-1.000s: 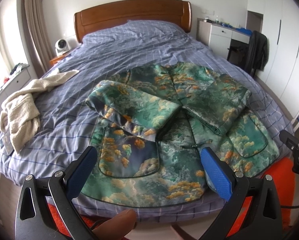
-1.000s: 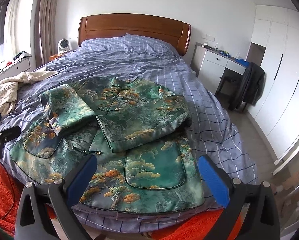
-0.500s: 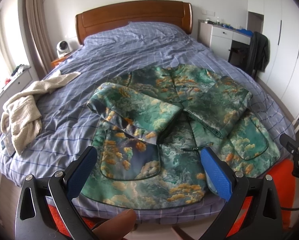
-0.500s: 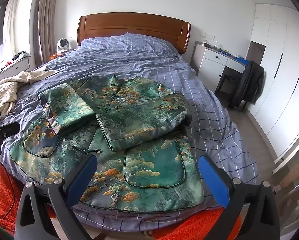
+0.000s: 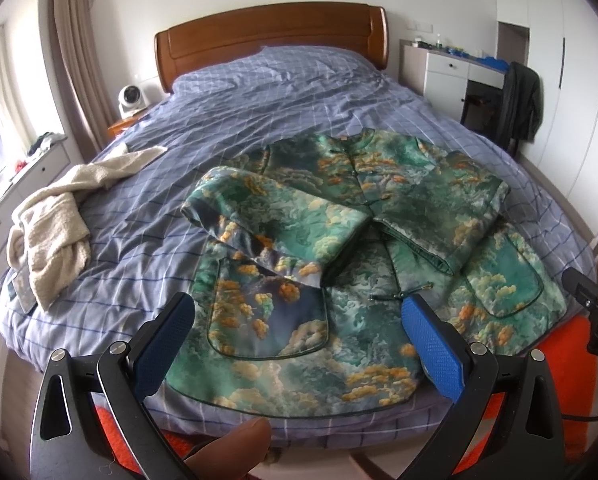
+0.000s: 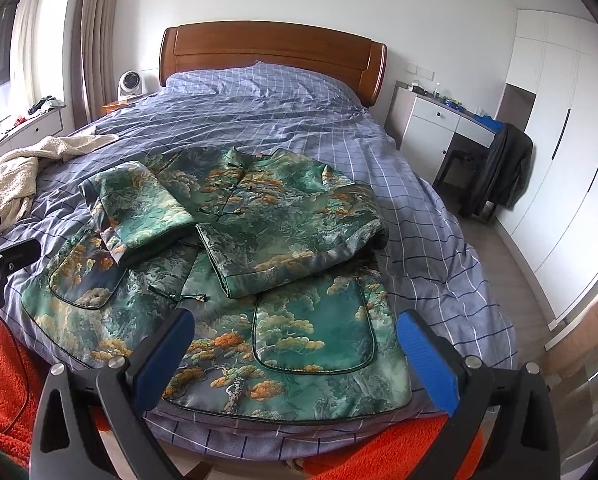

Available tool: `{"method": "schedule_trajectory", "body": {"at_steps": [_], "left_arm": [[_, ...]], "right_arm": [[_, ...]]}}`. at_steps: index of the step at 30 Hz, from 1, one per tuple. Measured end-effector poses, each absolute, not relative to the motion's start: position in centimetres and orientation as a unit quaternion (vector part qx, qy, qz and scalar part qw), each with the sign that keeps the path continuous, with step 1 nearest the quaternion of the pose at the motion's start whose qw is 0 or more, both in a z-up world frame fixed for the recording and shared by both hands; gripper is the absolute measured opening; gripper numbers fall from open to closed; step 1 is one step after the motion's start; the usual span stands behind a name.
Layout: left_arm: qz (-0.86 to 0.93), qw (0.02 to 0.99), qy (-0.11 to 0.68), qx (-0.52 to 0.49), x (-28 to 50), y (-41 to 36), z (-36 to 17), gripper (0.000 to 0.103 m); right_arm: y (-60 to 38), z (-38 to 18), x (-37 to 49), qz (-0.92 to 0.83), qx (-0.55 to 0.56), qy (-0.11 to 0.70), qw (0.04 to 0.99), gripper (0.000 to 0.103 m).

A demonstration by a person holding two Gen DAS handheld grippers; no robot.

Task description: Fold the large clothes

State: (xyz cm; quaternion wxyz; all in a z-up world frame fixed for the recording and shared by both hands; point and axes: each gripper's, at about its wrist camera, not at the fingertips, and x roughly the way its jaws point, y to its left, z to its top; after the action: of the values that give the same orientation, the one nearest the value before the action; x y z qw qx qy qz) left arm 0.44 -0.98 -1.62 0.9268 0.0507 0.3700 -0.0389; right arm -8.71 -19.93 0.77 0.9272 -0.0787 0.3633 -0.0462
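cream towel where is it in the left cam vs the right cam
Left wrist view: cream towel lies at the left, on the bed's left edge.
Right wrist view: cream towel sits at the far left edge, upper half.
Shared landmark: wooden headboard, top centre in both.

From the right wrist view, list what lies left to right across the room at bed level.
Cream towel → green patterned jacket → bare checked bedspread → dark garment on the chair → white wardrobe.
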Motion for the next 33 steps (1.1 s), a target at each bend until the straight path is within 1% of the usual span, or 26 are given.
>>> {"method": "schedule_trajectory", "body": {"at_steps": [26,30,33], "left_arm": [[-0.034,0.926,0.374,0.045,0.5,-0.4,-2.3,0.103],[-0.038,0.925,0.375,0.039,0.4,-0.2,-2.4,0.103],[-0.044,0.925,0.375,0.039,0.3,-0.2,-2.4,0.103]], "right_arm": [[-19.4,0.5,-8.5,-0.031,-0.088,0.366,0.926,0.103],[-19.5,0.5,-8.0,0.001,-0.092,0.343,0.935,0.103],[-19.9,-0.9,-5.7,0.054,-0.121,0.317,0.939,0.103]]}}
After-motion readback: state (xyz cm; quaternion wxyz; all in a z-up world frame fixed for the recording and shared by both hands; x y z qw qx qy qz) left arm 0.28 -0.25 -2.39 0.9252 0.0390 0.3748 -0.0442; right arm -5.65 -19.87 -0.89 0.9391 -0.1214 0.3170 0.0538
